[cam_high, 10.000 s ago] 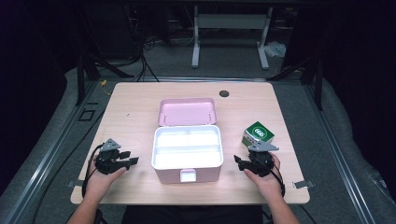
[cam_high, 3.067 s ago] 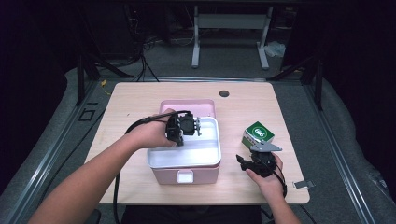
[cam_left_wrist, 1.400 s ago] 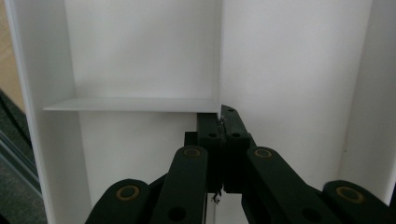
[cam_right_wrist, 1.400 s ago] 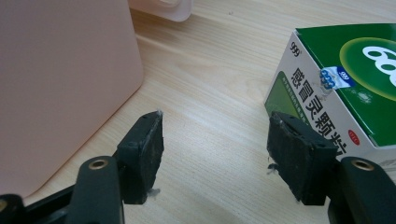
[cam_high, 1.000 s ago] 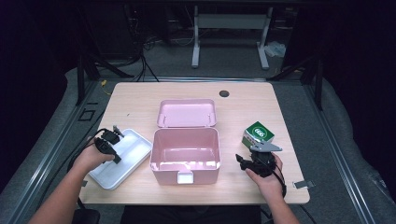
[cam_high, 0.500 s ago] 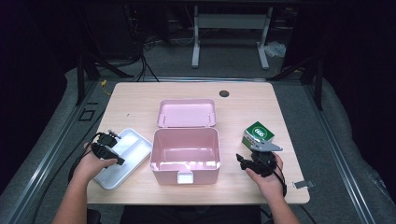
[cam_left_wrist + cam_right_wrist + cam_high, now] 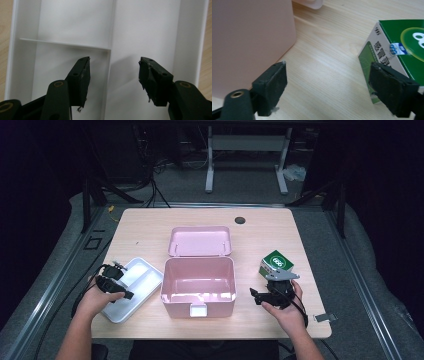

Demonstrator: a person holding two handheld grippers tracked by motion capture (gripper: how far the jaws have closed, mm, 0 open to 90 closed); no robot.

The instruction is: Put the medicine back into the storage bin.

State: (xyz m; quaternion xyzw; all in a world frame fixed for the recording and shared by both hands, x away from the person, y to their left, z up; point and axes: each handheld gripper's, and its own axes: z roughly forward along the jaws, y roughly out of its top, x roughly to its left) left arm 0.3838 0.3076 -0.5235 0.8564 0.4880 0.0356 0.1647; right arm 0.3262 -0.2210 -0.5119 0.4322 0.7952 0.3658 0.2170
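Hovering my left gripper [image 7: 112, 75] over the white tray [image 7: 134, 287], just left of the pink box [image 7: 198, 282], its fingers just released, nothing between them; right gripper [image 7: 327, 87] open beside it.

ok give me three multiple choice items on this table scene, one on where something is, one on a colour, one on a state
1. Where does the white tray lie?
A. to the left of the pink box
B. inside the pink box
C. on top of the green carton

2. What colour is the box's lid?
A. blue
B. pink
C. black

3. How do the left gripper jaws stand?
A. open over the tray, nothing between them
B. clamped on the carton
C. shut on the lid

Answers: 1 A, the high view shows the tray on the table beside the box. 2 B, the lid lies back, as pink as the box. 3 A, the left gripper view shows its jaws, which have just been opening, apart above bare tray.
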